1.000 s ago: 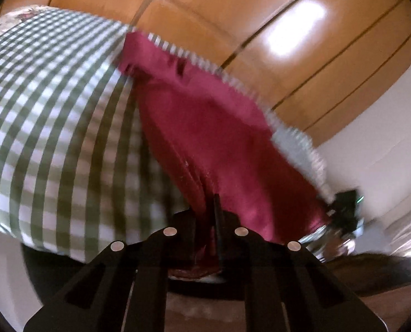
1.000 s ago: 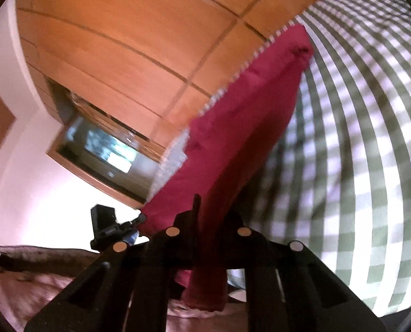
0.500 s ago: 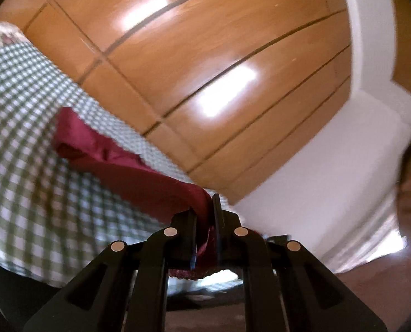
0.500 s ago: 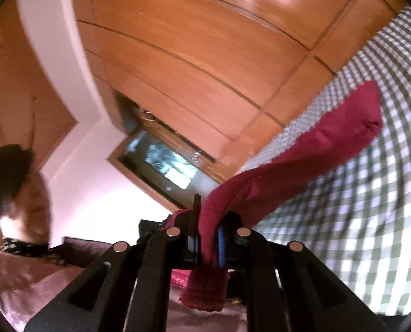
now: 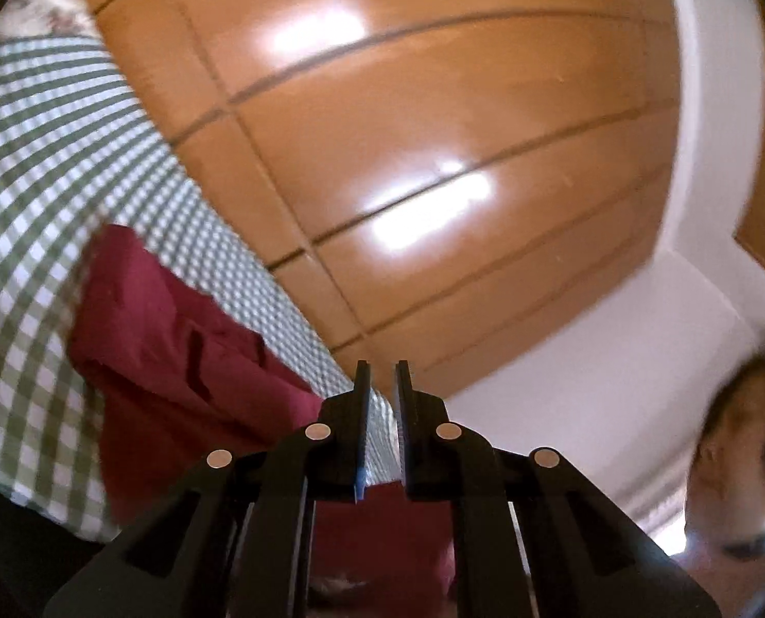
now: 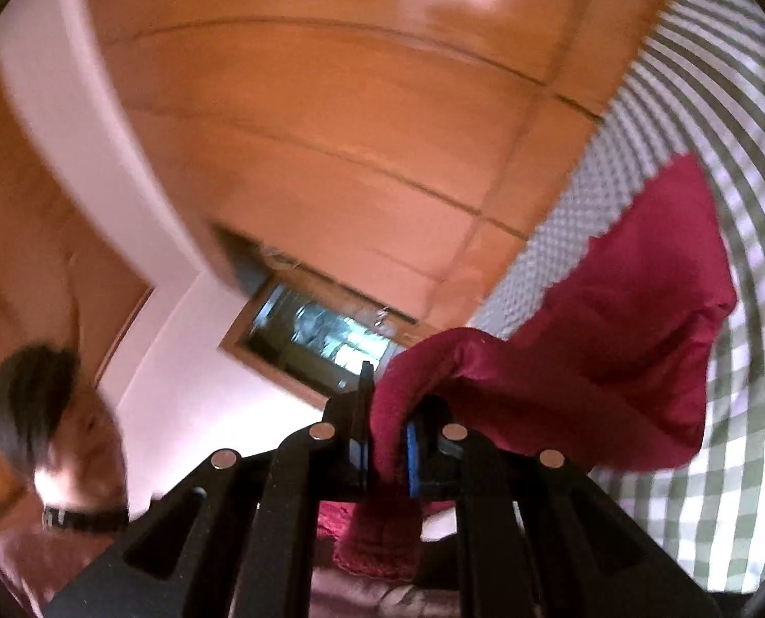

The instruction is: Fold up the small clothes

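**Left wrist view.** I saw the left hand-held gripper (image 5: 381, 365) pointing about level, its jaws pressed almost together. Only a slit stayed open at the tips, and the checked sheet (image 5: 48, 180) showed through it. The red cloth (image 5: 176, 360) lay bunched on the sheet to the left of the jaws and ran in under them. It appeared again at the root of the slit and below it, so I read the pinch as sitting low on the pads. Behind the cloth stood glossy wooden panels (image 5: 408, 154) beside a white wall (image 5: 588, 386). A person's head (image 5: 743, 438) was blurred at the right edge.

**Right wrist view.** The right hand-held gripper (image 6: 390, 396) was tilted slightly upward and was pinching the cloth (image 6: 614, 335). A thick fold passed between the blue-edged pads, and a short end hung out below them. From the jaws the cloth rose to the right — slack, creased, partly lifted off the sheet (image 6: 717, 463). Its far corner was seen against the checks. The panels (image 6: 331, 129) filled the upper field, and the person (image 6: 48, 412) appeared at the lower left, blurred.
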